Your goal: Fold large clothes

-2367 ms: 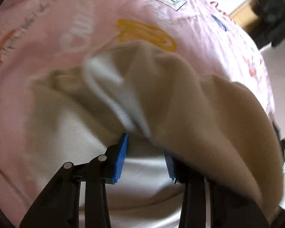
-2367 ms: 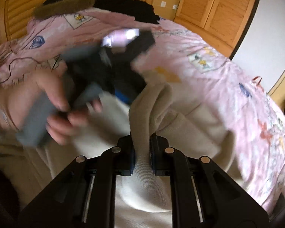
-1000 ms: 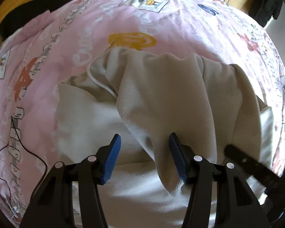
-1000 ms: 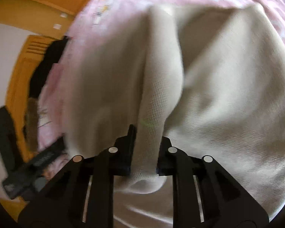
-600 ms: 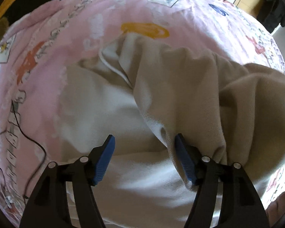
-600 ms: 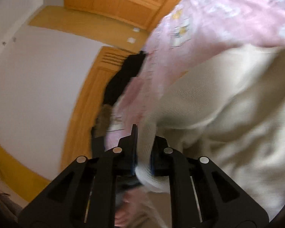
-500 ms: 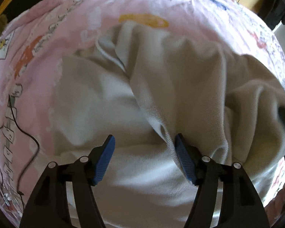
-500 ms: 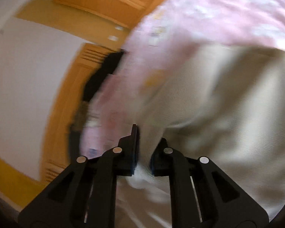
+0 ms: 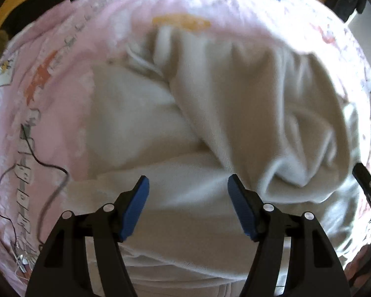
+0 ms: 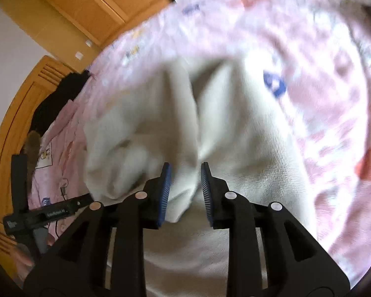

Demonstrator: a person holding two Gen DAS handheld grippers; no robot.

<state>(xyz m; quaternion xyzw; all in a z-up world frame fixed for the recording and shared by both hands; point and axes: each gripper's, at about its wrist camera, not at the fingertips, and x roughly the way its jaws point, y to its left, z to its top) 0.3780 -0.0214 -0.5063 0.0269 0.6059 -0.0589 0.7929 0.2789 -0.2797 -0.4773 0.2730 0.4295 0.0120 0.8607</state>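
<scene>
Folding looks partly done: the cream sweatshirt (image 9: 247, 104) lies doubled over on the pink bedsheet (image 9: 61, 79), still rumpled. Left gripper (image 9: 188, 208) gapes empty above it; right gripper (image 10: 184, 193) has just been opening, fabric loose between its jaws

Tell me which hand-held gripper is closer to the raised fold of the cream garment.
Right. The right hand-held gripper has the raised fold between its just-opened jaws; the left hand-held gripper hangs open over flat cloth beside the fold.

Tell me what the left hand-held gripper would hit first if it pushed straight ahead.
Most likely the cream garment: the left hand-held gripper points down at its flat lower layer, jaws open and empty. Depth is blurred.
</scene>
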